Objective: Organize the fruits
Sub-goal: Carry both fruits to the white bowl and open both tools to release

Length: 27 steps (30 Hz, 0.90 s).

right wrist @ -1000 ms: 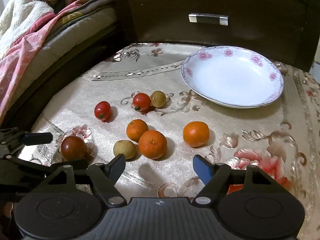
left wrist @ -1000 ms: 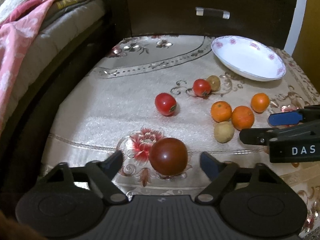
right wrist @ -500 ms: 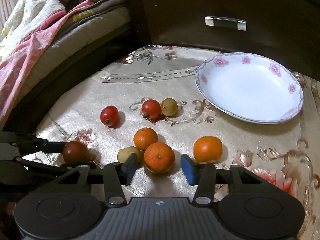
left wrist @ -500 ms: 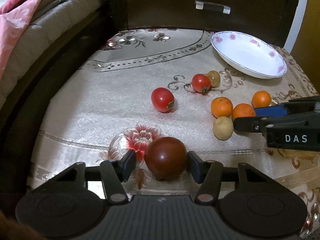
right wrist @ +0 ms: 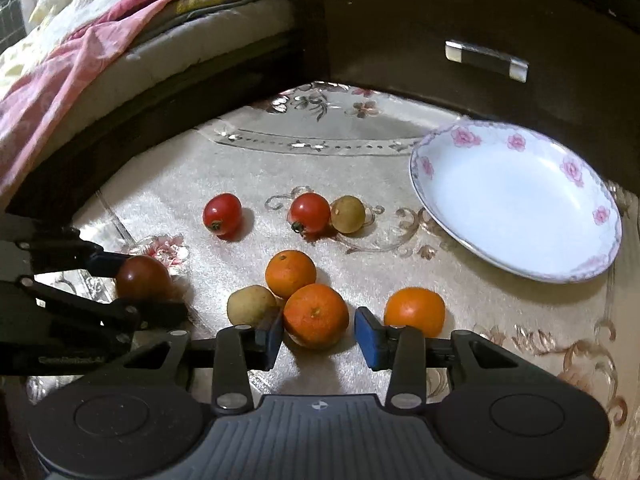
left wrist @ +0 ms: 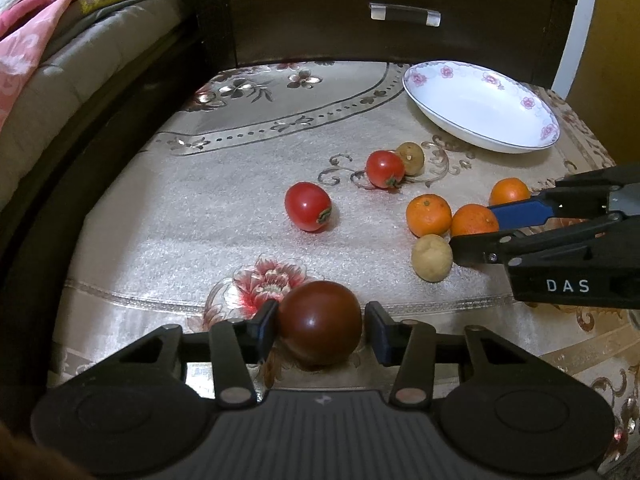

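Jaws of both grippers have just been closing: left gripper (left wrist: 320,326) clamps the dark tomato (left wrist: 320,322) near the table's front edge (left wrist: 120,304); right gripper (right wrist: 318,330) narrows around an orange (right wrist: 316,316), its blue pad apparently short of contact; white plate (right wrist: 520,200) at the far right corner waits empty, so lifting comes next.

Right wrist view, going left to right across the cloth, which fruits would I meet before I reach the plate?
Dark tomato → red tomato → tan fruit → orange → second red tomato → second tan fruit → orange on its own → floral plate.
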Each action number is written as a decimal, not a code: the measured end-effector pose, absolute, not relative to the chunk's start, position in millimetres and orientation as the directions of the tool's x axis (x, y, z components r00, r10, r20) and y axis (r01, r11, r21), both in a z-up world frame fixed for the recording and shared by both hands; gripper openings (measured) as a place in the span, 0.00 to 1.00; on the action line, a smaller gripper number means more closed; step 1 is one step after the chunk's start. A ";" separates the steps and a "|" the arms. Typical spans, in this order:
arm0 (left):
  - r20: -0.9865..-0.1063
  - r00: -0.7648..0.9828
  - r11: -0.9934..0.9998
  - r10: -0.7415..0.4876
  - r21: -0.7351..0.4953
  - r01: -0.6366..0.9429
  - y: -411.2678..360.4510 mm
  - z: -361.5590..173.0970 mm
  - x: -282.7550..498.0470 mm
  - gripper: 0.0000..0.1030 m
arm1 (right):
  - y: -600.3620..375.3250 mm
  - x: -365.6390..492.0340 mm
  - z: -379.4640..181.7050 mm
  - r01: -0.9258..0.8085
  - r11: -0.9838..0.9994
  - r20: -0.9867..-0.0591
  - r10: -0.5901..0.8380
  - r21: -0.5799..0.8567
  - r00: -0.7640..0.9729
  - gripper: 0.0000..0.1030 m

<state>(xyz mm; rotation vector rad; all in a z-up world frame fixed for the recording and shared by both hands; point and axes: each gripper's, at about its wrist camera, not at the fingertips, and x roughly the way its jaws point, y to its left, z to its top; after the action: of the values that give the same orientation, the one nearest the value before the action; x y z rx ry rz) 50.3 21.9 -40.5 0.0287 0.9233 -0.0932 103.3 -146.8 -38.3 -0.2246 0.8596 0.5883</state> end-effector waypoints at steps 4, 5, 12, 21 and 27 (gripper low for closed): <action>-0.795 0.603 0.995 -0.061 0.001 0.101 20.4 -38.6 48.3 0.47 | -146.2 102.3 -37.5 -0.568 0.822 -0.763 0.394 0.042 0.513 0.27; -0.797 0.600 0.995 -0.064 -0.005 0.100 20.9 -38.4 48.2 0.47 | -145.2 101.6 -37.4 -0.567 0.823 -0.764 0.388 0.035 0.515 0.27; -0.796 0.595 0.992 -0.107 -0.044 0.120 19.6 -33.5 46.4 0.47 | -148.2 94.2 -31.6 -0.542 0.840 -0.779 0.363 0.035 0.512 0.27; -0.758 0.620 0.975 -0.202 -0.099 0.198 -3.7 -7.3 67.5 0.47 | -163.9 90.8 -5.2 -0.495 0.865 -0.746 0.382 0.081 0.546 0.27; -0.721 0.640 0.957 -0.266 -0.117 0.266 -30.5 13.4 107.9 0.47 | -183.0 98.6 12.2 -0.467 0.883 -0.728 0.350 0.046 0.590 0.27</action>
<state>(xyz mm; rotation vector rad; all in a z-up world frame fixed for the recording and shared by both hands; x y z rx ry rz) 107.9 -30.5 13.4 -0.0002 0.8218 -0.3035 98.6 -183.0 12.2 -0.1562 0.8103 0.4775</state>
